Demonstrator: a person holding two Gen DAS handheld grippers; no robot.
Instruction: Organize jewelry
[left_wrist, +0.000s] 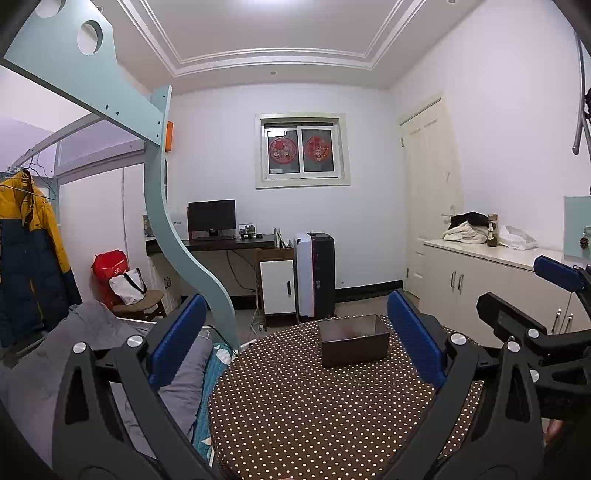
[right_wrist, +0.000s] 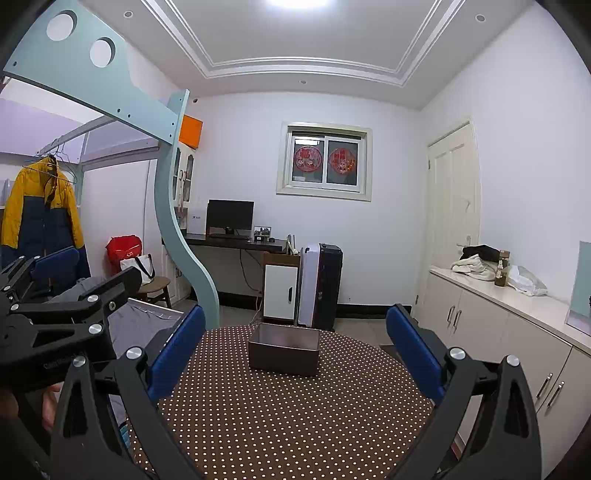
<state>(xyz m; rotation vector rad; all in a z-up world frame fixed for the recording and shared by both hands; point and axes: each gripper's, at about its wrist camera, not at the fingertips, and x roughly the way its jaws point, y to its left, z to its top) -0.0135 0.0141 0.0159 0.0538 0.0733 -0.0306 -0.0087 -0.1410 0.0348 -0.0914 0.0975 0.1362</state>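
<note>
A dark brown open box (left_wrist: 354, 345) stands at the far side of a round table with a brown dotted cloth (left_wrist: 295, 417); it also shows in the right wrist view (right_wrist: 283, 349). Its inside looks dark and I cannot tell what it holds. No jewelry shows on the cloth. My left gripper (left_wrist: 295, 332) is open and empty, held above the near table, short of the box. My right gripper (right_wrist: 295, 339) is open and empty too, beside the left one. Each gripper shows at the edge of the other's view, the right one in the left wrist view (left_wrist: 524, 306) and the left one in the right wrist view (right_wrist: 70, 280).
A bed with grey bedding (left_wrist: 55, 354) and a pale blue bunk frame (left_wrist: 192, 258) lie left of the table. A white cabinet counter (right_wrist: 517, 306) runs along the right wall. A desk with a monitor (right_wrist: 231, 218) and a suitcase (right_wrist: 321, 284) stand at the far wall.
</note>
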